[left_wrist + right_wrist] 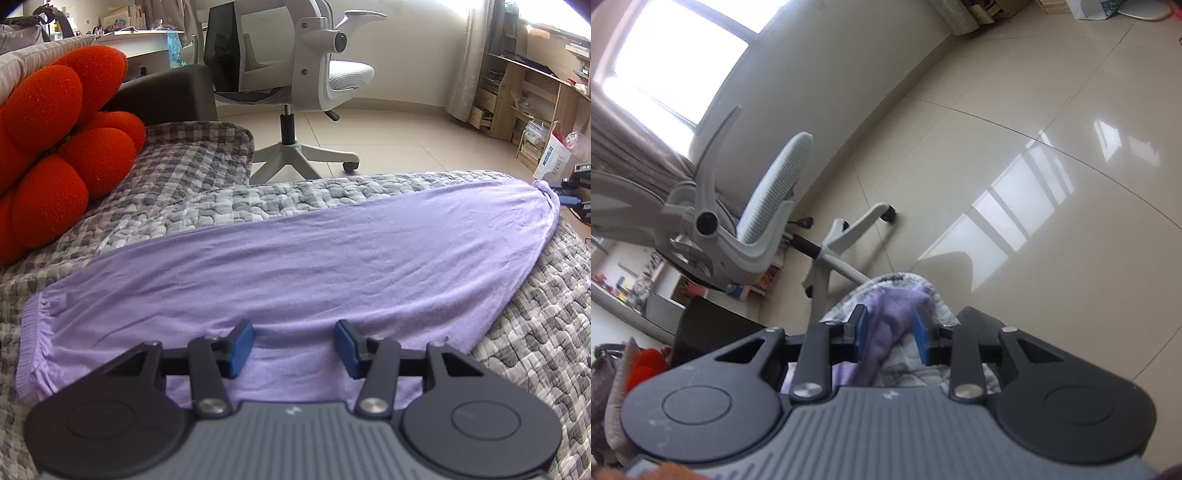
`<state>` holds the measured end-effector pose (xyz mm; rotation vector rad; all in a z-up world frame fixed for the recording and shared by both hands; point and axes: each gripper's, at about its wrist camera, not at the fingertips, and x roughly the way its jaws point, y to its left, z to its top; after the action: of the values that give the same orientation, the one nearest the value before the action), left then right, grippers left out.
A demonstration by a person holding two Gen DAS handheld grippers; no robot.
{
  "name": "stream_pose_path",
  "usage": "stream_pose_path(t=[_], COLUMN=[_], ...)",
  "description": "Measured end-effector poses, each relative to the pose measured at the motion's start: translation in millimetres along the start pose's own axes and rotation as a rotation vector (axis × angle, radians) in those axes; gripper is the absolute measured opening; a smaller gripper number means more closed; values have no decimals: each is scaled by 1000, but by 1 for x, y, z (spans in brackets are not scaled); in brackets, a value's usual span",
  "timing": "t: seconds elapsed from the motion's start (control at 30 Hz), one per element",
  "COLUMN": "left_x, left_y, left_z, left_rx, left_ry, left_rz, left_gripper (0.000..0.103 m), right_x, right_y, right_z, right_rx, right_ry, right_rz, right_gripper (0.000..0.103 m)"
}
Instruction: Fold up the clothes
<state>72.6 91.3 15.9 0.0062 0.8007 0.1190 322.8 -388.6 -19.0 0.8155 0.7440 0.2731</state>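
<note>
My left tool (293, 345) stands half open over the near edge of the lilac trousers (295, 266) laid flat on the checked bedspread (535, 332), my right tool (890, 334) is loosened around their bunched end—so I should let go cleanly, without dragging the fold.

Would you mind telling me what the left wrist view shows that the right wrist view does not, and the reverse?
Only the left wrist view shows the lilac garment spread flat along the checked quilt, with wooden shelves behind. Only the right wrist view shows the window and a bunched end of the garment between the right tongs. Both show the white office chair, the tiled floor and the red cushion; the left tongs stand open.
</note>
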Motion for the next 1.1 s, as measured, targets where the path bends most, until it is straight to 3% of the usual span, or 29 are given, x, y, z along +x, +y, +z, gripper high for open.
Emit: stream_pose_path(t=[0.17, 0.33, 0.4, 0.43, 0.47, 0.83, 1.1], left_x=[2, 2, 2, 2, 2, 3, 2], left_y=[-2, -2, -2, -1, -1, -5, -4], left_z=[0, -1, 0, 0, 0, 0, -1], left_rx=[7, 12, 10, 9, 7, 19, 19], left_ry=[0, -1, -1, 0, 0, 1, 3], left_rz=[4, 6, 3, 2, 2, -2, -8], left_gripper=[52, 53, 53, 53, 53, 53, 54], right_x=[-1, 7, 7, 4, 1, -30, -20], right_y=[4, 5, 12, 15, 18, 35, 20], right_z=[0, -8, -10, -10, -10, 7, 2], right_rx=[4, -44, -106, -131, -141, -140, -136], right_ry=[-2, 47, 57, 56, 56, 41, 46], right_rz=[32, -37, -98, -113, -126, -227, -308], right_gripper=[35, 35, 26, 15, 13, 5, 8])
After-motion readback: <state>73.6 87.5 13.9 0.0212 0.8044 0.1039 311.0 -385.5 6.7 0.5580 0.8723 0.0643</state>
